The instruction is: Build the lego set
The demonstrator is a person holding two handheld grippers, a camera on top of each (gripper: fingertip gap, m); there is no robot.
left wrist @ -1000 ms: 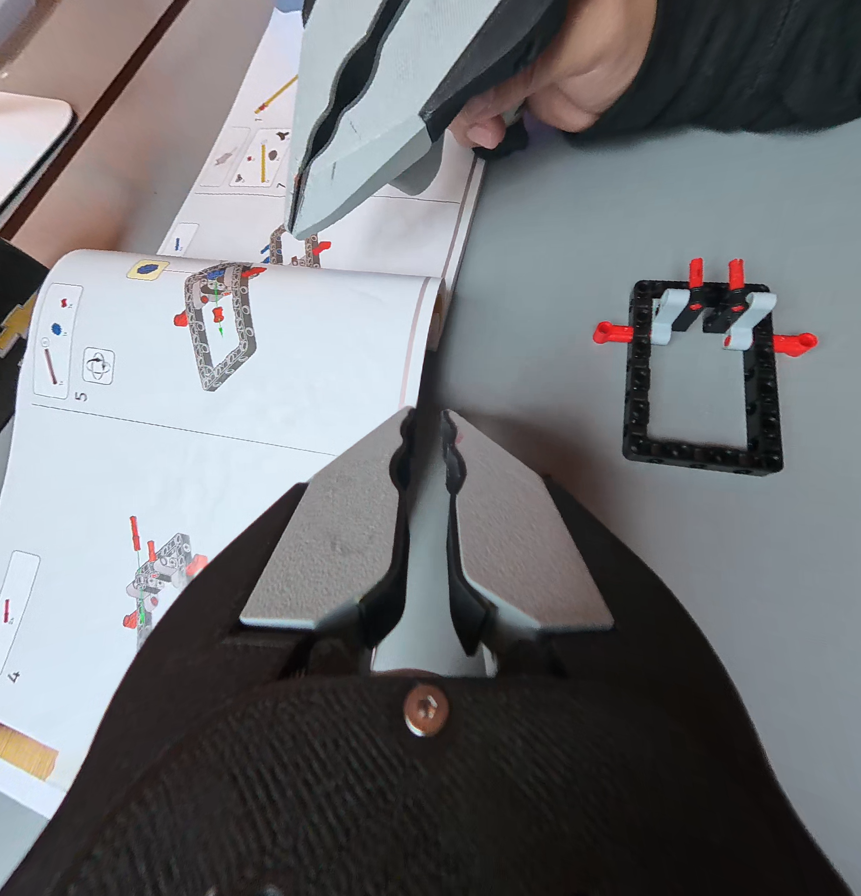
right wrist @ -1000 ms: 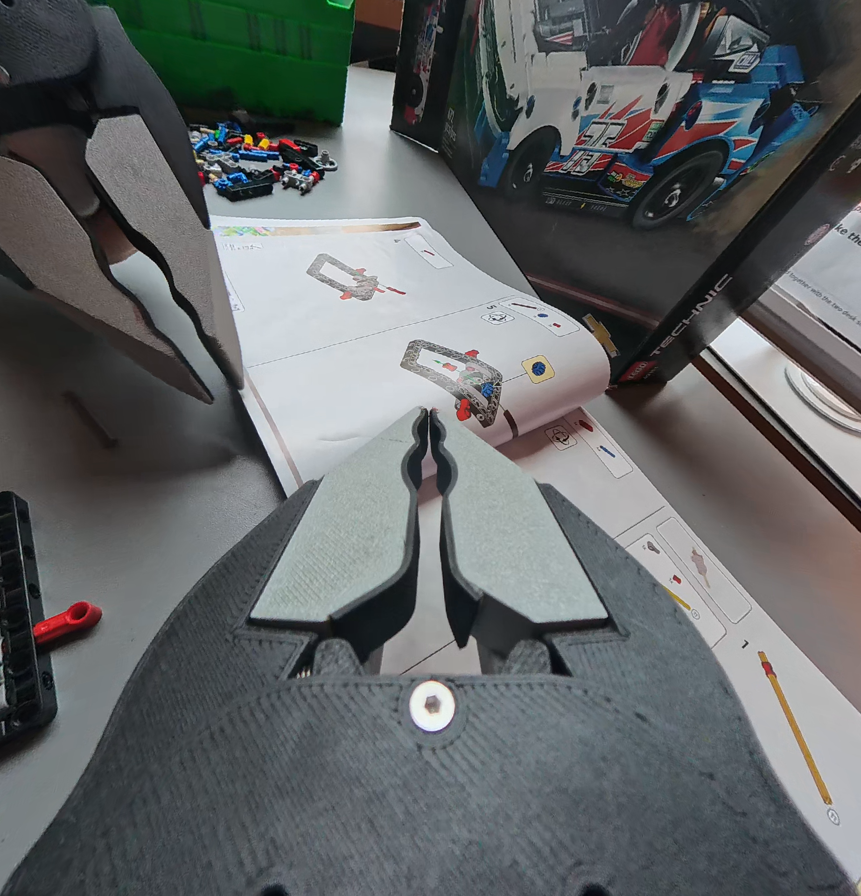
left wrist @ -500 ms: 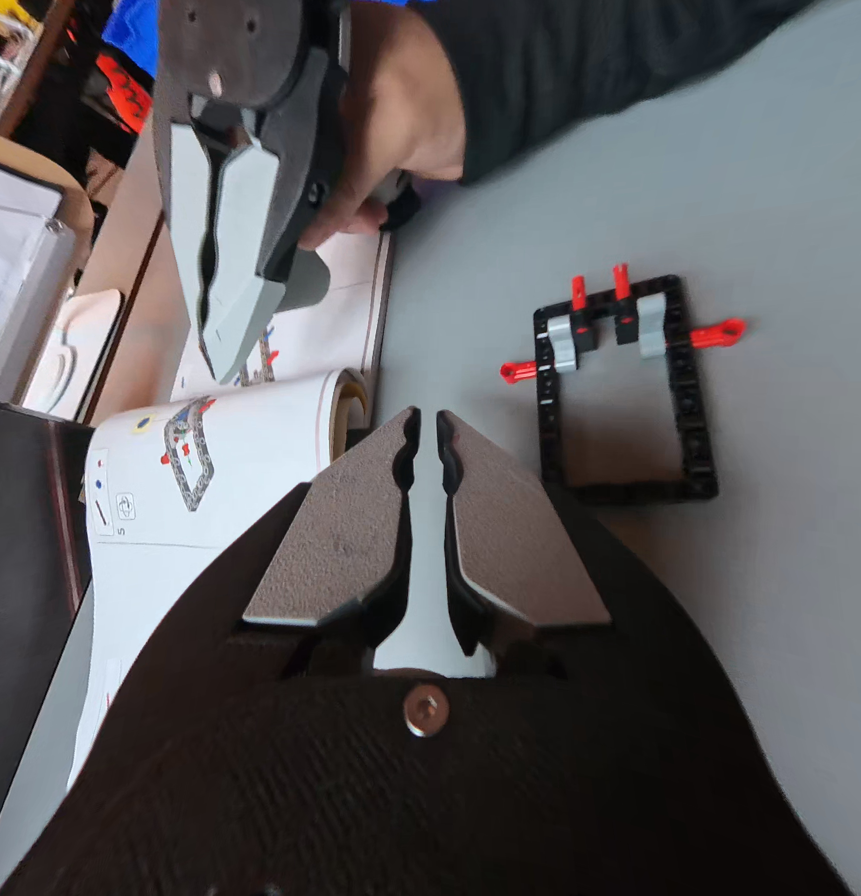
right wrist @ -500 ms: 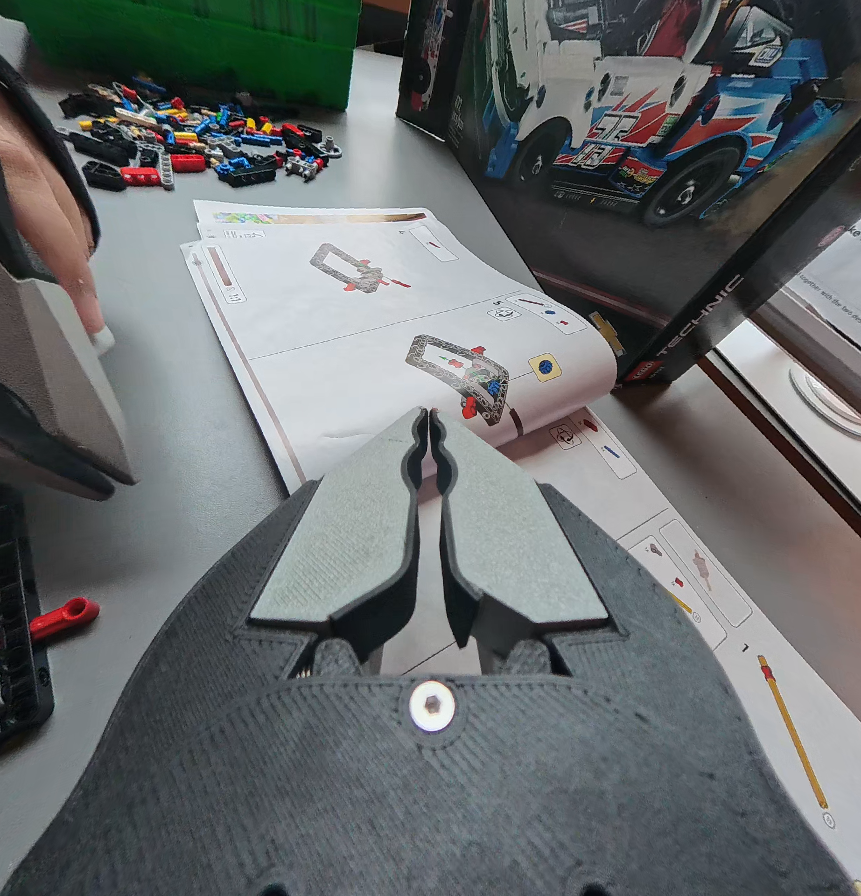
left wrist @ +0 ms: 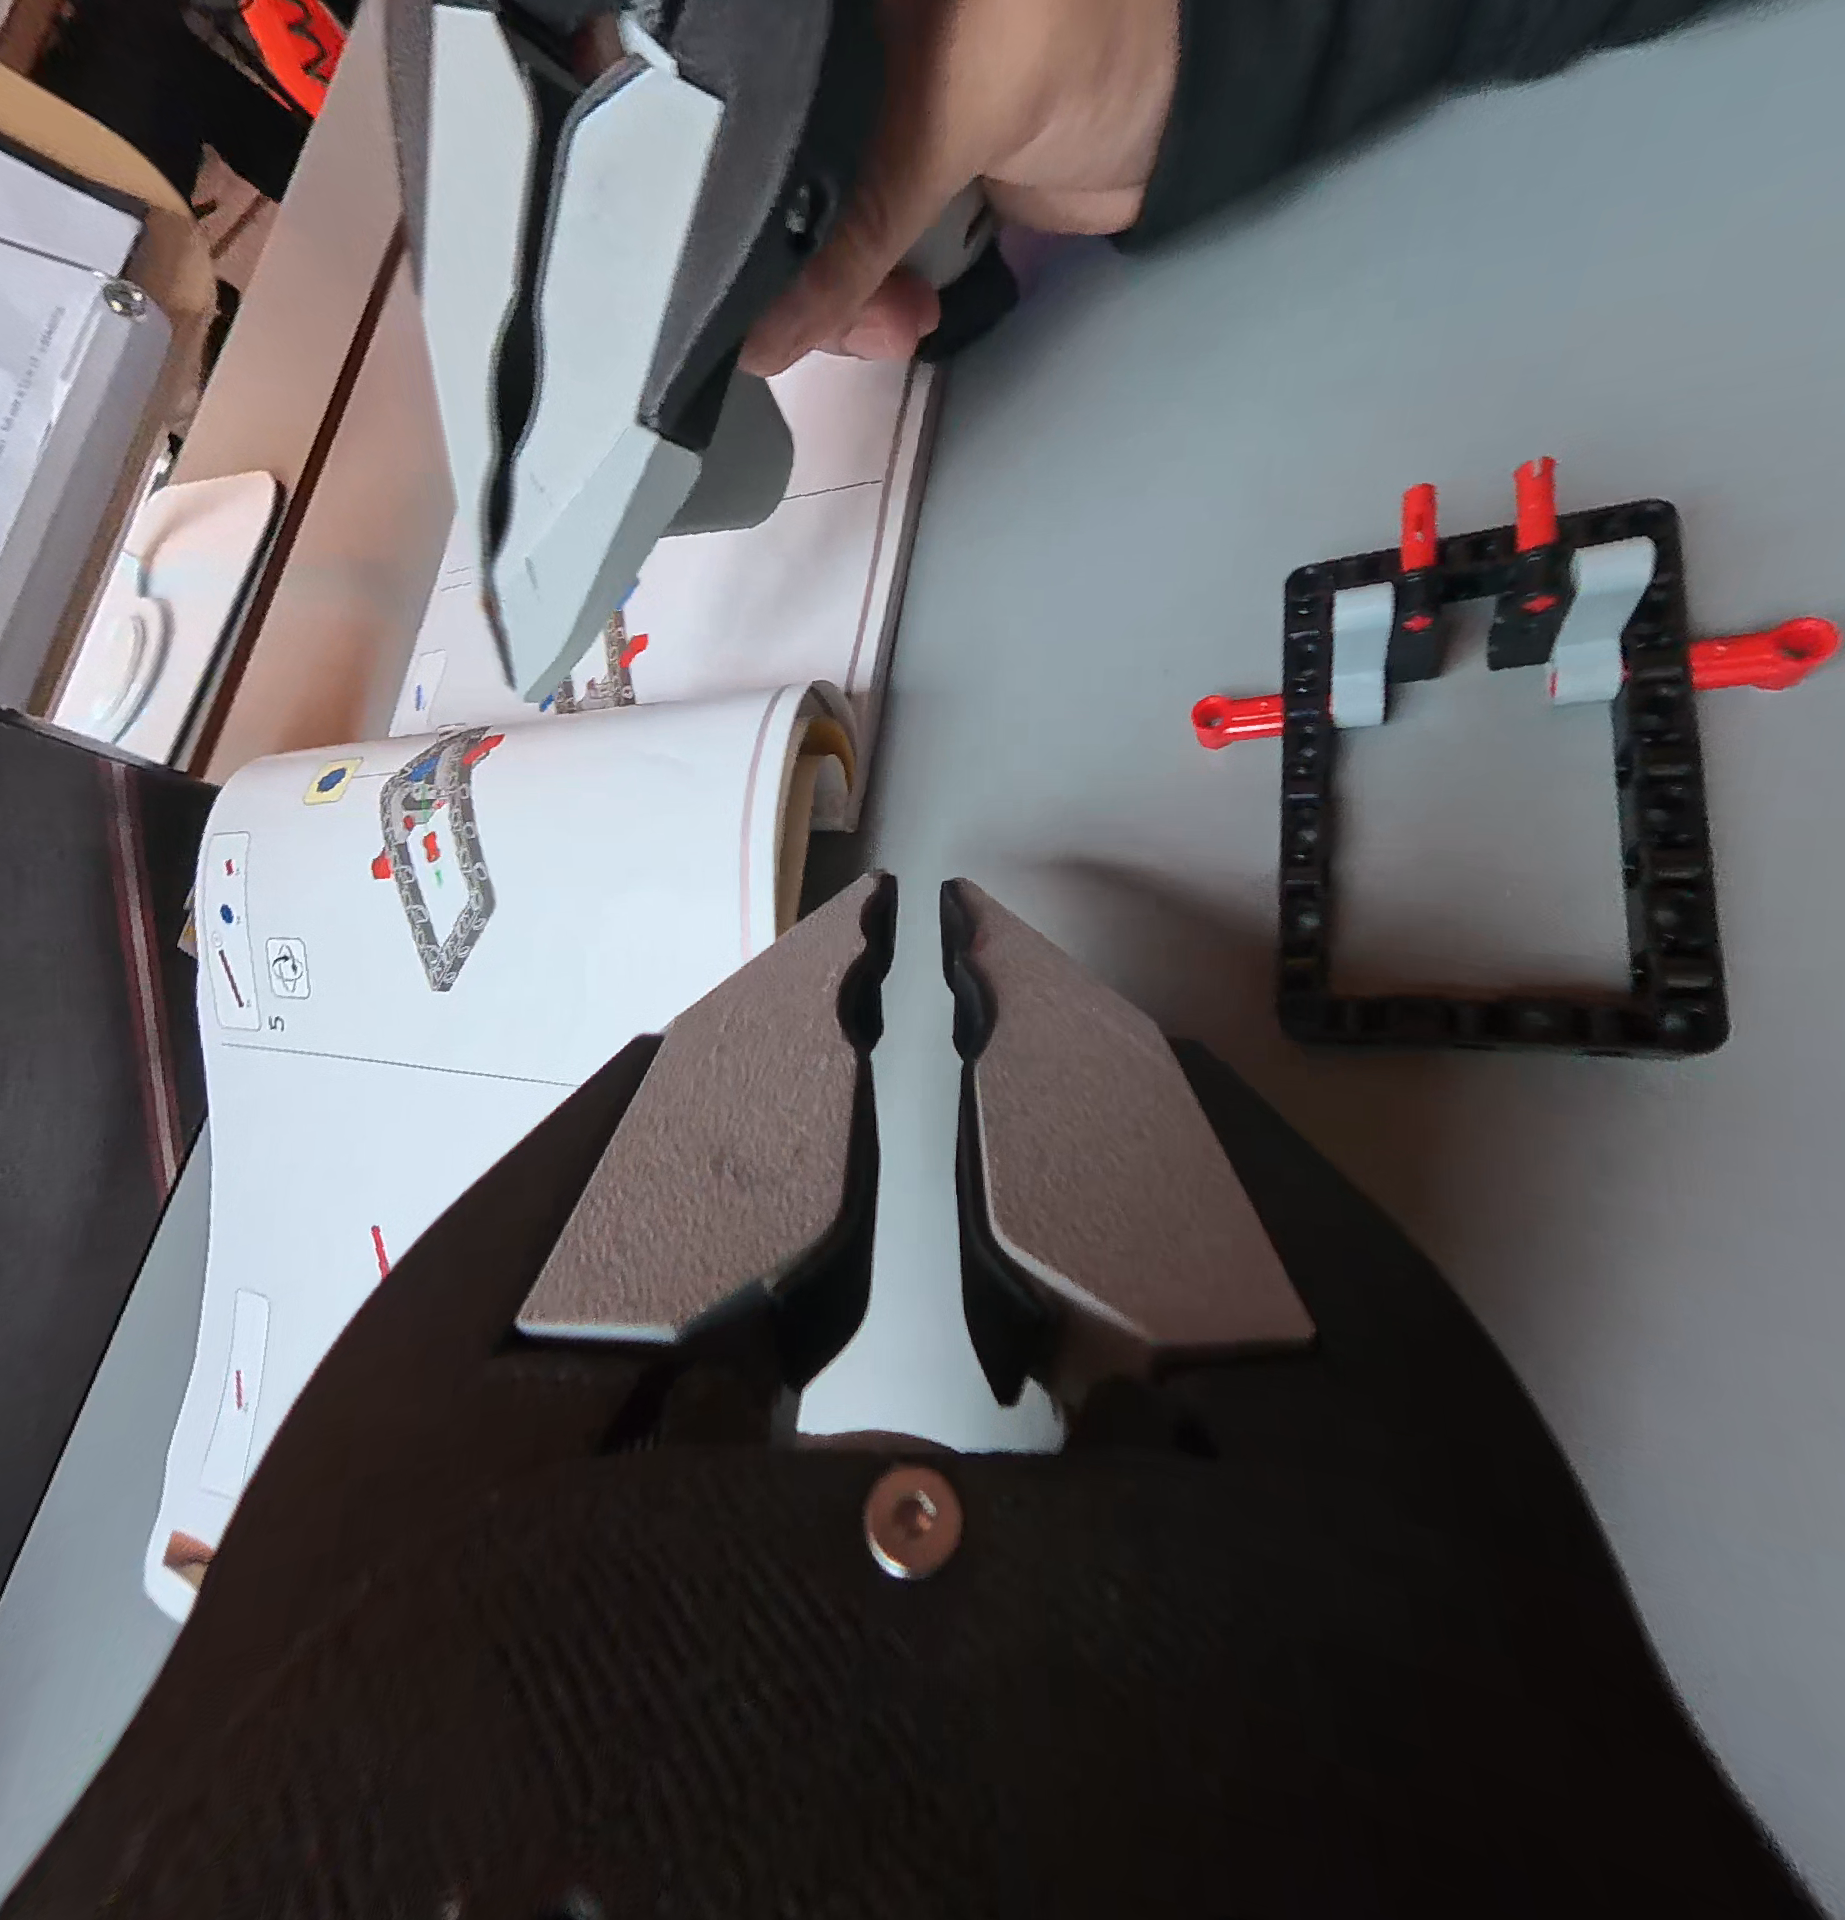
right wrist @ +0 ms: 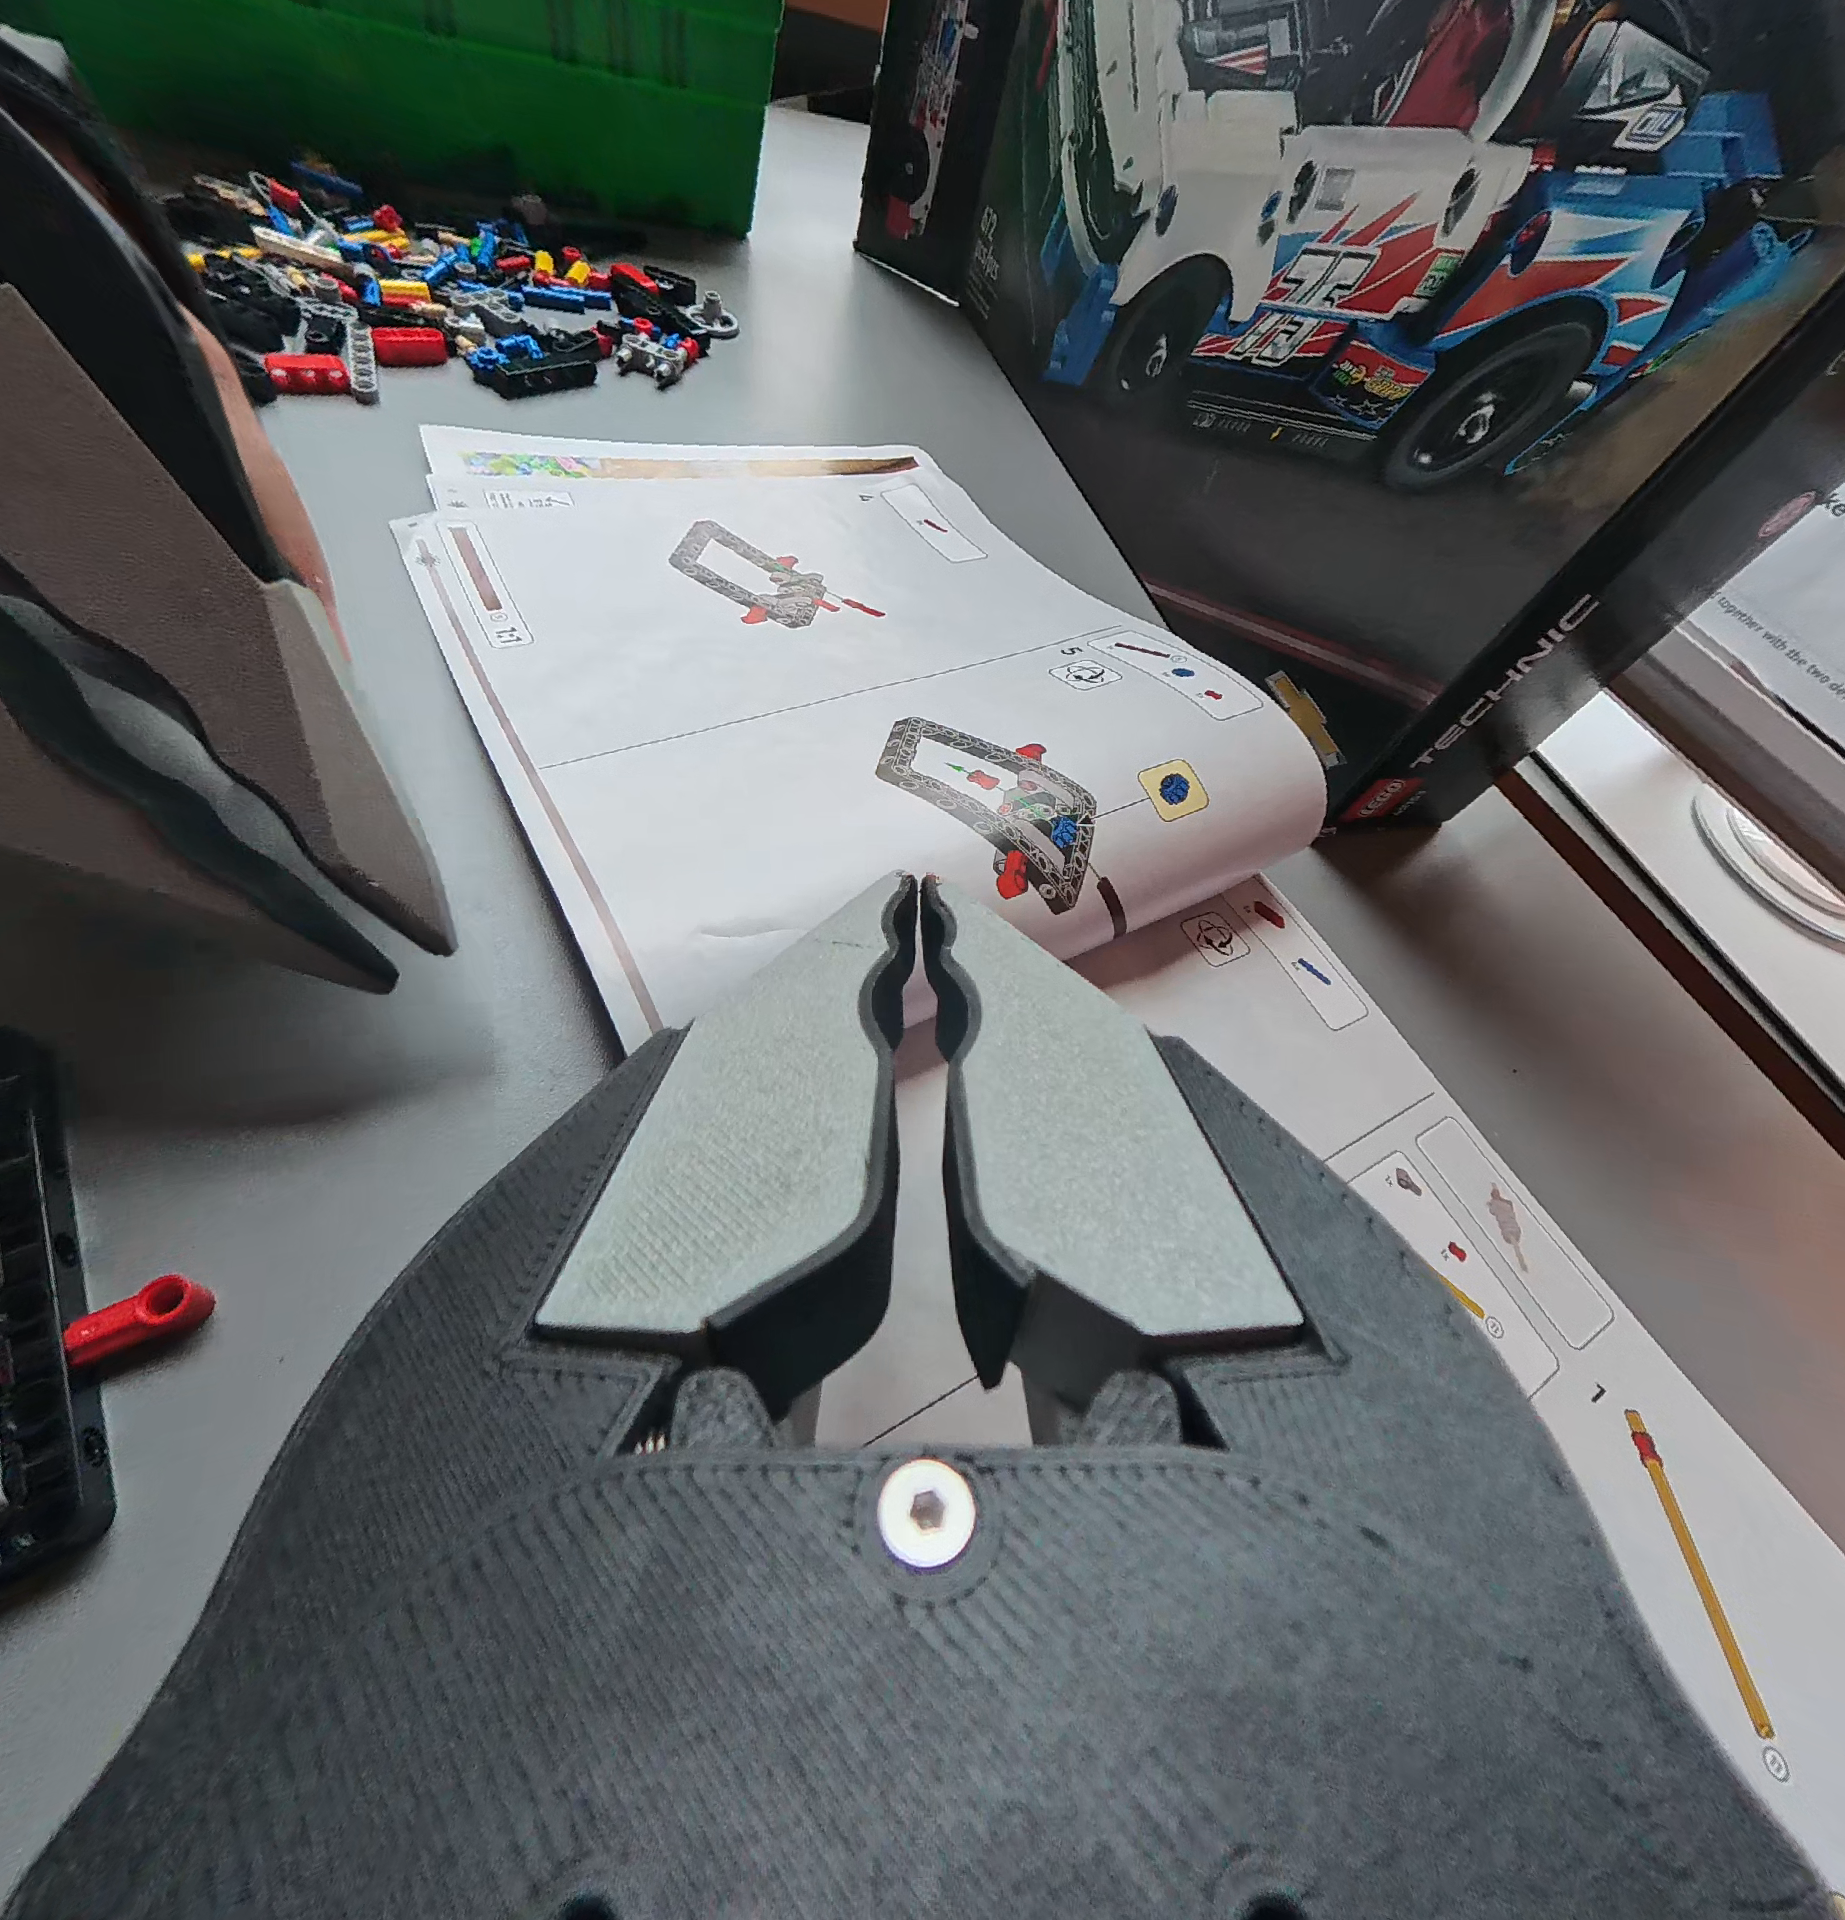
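A black rectangular frame (left wrist: 1307, 831) with grey and red pieces at one end lies flat on the grey table; its edge also shows in the right wrist view (right wrist: 24, 1299). The open instruction booklet (left wrist: 585, 831) lies left of it, and also shows in the right wrist view (right wrist: 793, 675). My left gripper (left wrist: 916, 894) hovers by the booklet's spine, left of the frame, all but shut with a narrow gap and empty. My right gripper (right wrist: 918, 888) is shut and empty, low over the booklet's lower page. Each gripper shows in the other's view: right (left wrist: 513, 665), left (right wrist: 419, 951).
A pile of loose coloured pieces (right wrist: 461, 301) lies at the back by a green bin (right wrist: 430, 94). The set's box (right wrist: 1417, 260) stands along the booklet's far side. A hand (left wrist: 1001, 135) holds the right gripper. The table's edge (right wrist: 1676, 935) runs on the right. Left tips to right tips: about 10 cm.
My left gripper has swung and shifted, and stands closer beside the right one, by the booklet's edge. The right gripper has hardly moved. The frame lies where it was.
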